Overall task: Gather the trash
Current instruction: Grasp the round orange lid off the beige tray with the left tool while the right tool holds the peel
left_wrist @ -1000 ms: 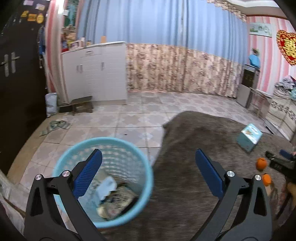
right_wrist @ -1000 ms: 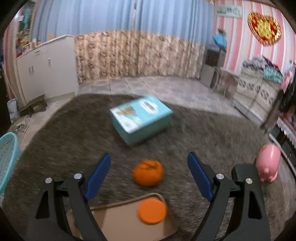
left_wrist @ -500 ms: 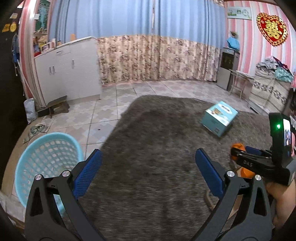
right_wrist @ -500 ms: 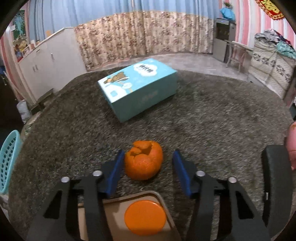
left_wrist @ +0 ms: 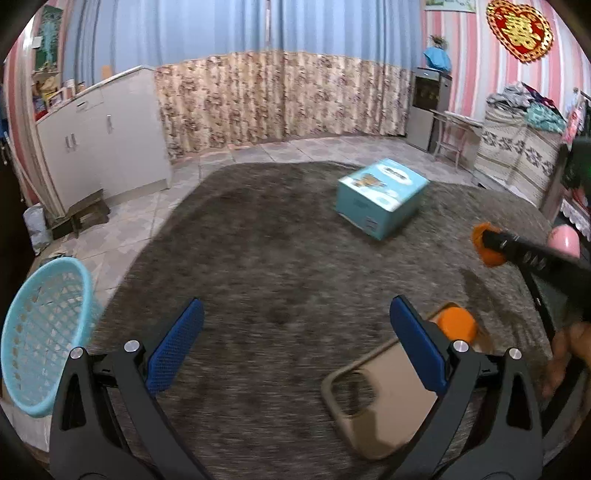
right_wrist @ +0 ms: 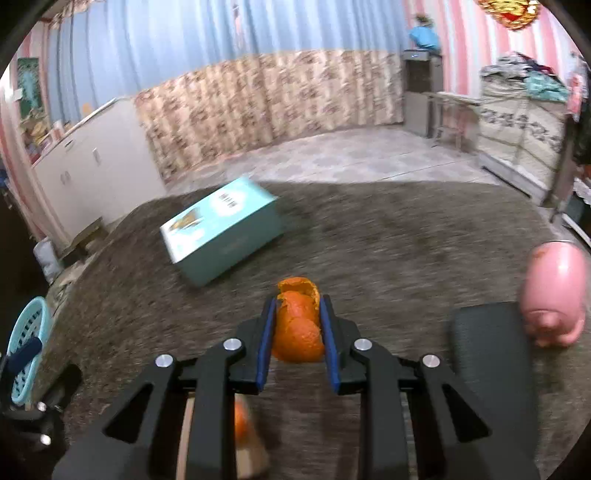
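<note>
The right gripper (right_wrist: pixel 297 328) has just been closing and now pinches the orange peel (right_wrist: pixel 297 325) between its blue pads, the peel bulging out ahead of the fingertips above the brown shag rug (right_wrist: pixel 388 240). Beyond the peel lies the teal cardboard box (right_wrist: pixel 221 230), whose top carries a cartoon picture and dark print too blurred to read. The left gripper (left_wrist: pixel 291 345) hangs with its jaws wide apart and nothing between them, over bare rug nearer the camera than the box. Only the left wrist view shows the tan tray (left_wrist: pixel 384 402) just right of that gripper, with a round orange lid (left_wrist: pixel 456 325) on its far corner, and the red heart hanging with gold characters (left_wrist: pixel 519 31) on the striped wall. Only the right wrist view shows the pink piggy bank (right_wrist: pixel 554 291) clearly, well right of the box. The light blue mesh wastebasket (left_wrist: pixel 44 343) stands off the rug's left edge, far left of the box in both views.
</note>
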`<action>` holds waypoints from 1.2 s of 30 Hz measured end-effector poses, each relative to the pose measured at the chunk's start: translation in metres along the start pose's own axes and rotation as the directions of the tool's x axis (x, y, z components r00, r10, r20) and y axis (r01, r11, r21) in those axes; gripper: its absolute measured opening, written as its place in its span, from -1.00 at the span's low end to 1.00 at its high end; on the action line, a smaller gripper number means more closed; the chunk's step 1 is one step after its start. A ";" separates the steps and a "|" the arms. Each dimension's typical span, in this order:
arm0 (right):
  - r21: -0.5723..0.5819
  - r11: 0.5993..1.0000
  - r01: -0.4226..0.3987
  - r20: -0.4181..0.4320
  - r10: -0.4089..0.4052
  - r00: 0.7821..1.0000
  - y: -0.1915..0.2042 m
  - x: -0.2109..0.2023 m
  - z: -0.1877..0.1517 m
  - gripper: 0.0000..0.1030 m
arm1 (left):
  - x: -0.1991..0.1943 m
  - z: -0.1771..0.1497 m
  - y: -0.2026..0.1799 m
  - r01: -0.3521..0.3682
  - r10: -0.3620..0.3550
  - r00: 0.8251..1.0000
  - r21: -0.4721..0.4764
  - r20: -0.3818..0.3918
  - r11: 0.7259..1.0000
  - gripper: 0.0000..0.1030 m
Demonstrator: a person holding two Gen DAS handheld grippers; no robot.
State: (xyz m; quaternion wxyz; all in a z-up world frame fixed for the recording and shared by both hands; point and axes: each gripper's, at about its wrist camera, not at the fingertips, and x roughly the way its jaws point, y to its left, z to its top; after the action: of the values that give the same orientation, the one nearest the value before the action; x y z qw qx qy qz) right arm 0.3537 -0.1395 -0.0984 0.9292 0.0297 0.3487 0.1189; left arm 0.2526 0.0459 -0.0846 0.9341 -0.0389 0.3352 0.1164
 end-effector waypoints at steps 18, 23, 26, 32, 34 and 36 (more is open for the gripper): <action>0.169 0.984 0.061 0.093 -0.077 0.993 -0.080 -0.036 0.011 -0.52 | 0.034 -0.024 -0.104 0.185 -0.162 0.977 0.175 -0.137 0.967 0.41; 0.180 0.982 0.053 0.095 -0.071 0.993 -0.081 -0.039 0.012 -0.52 | 0.030 -0.027 -0.109 0.197 -0.172 0.975 0.195 -0.140 0.961 0.40; 0.173 0.984 0.047 0.103 -0.066 0.992 -0.077 -0.041 0.014 -0.52 | 0.029 -0.028 -0.104 0.219 -0.196 0.971 0.180 -0.141 0.959 0.13; 0.159 0.986 0.041 0.115 -0.059 0.992 -0.074 -0.045 0.015 -0.53 | 0.035 -0.027 -0.101 0.278 -0.253 0.953 0.150 -0.166 0.949 -0.24; 0.150 0.988 0.046 0.115 -0.064 0.991 -0.069 -0.044 0.016 -0.52 | 0.036 -0.025 -0.102 0.288 -0.264 0.950 0.145 -0.164 0.947 -0.25; 0.131 0.990 0.057 0.115 -0.073 0.991 -0.063 -0.044 0.018 -0.52 | 0.034 -0.025 -0.099 0.301 -0.279 0.947 0.133 -0.161 0.944 -0.25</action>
State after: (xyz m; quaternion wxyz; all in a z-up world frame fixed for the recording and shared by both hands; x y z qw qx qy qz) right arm 0.3458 -0.2111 -0.0650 0.9479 0.0847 0.3003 0.0640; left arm 0.2870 -0.0477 -0.1264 0.9154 -0.0231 0.3986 -0.0522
